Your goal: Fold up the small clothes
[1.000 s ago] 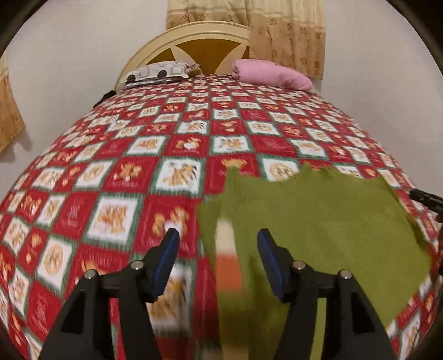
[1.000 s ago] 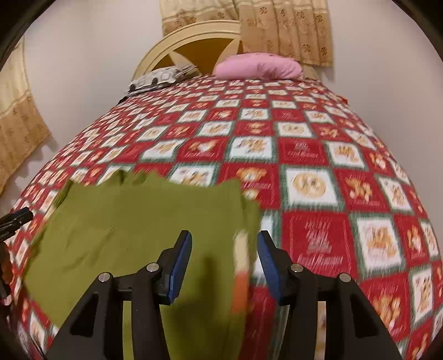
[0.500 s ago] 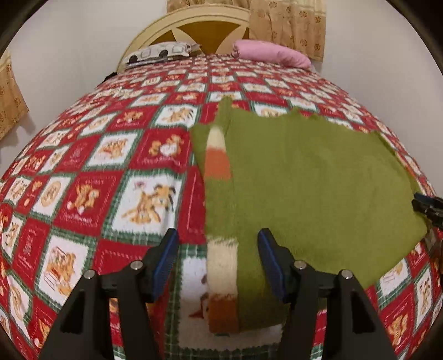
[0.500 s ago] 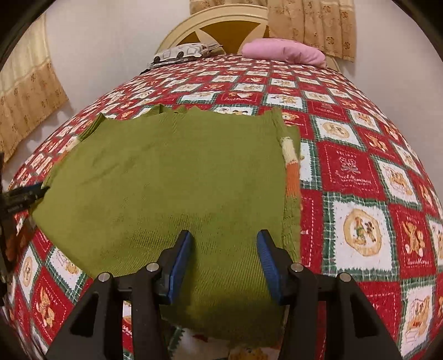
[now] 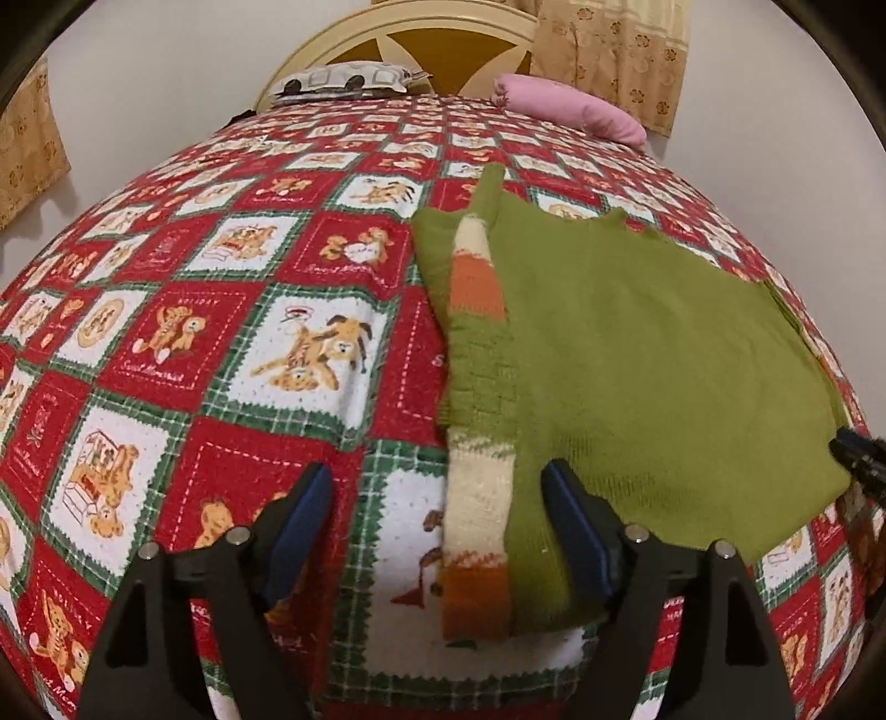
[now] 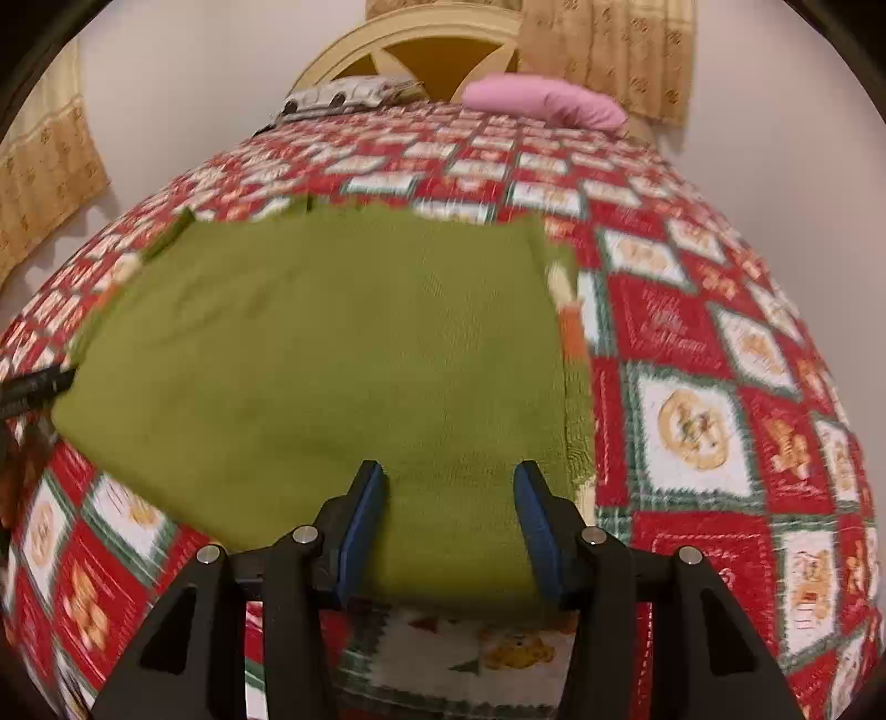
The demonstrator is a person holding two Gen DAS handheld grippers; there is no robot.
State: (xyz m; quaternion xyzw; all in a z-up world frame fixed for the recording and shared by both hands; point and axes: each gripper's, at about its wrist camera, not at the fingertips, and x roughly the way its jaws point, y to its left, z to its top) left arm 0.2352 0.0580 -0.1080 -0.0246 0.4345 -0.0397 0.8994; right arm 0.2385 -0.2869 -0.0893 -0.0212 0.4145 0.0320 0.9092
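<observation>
A small olive-green knitted garment (image 5: 637, 354) lies flat on the bed, with a cream and orange striped sleeve (image 5: 476, 498) folded along its left edge. It also shows in the right wrist view (image 6: 343, 354), where the striped edge (image 6: 570, 327) sits on its right side. My left gripper (image 5: 437, 531) is open and empty, its jaws either side of the striped sleeve's near end. My right gripper (image 6: 448, 520) is open and empty, low over the garment's near edge.
The bed carries a red, white and green patchwork cover (image 5: 221, 343). A pink pillow (image 5: 570, 111) and a patterned pillow (image 5: 343, 83) lie by the cream headboard (image 5: 421, 44). Curtains (image 6: 603, 50) hang behind. The other gripper's tip (image 5: 858, 454) shows at the right edge.
Both grippers have moved down and closer to the bed. The garment now lies flat and spread out, nearer in both views. Both stay open.
</observation>
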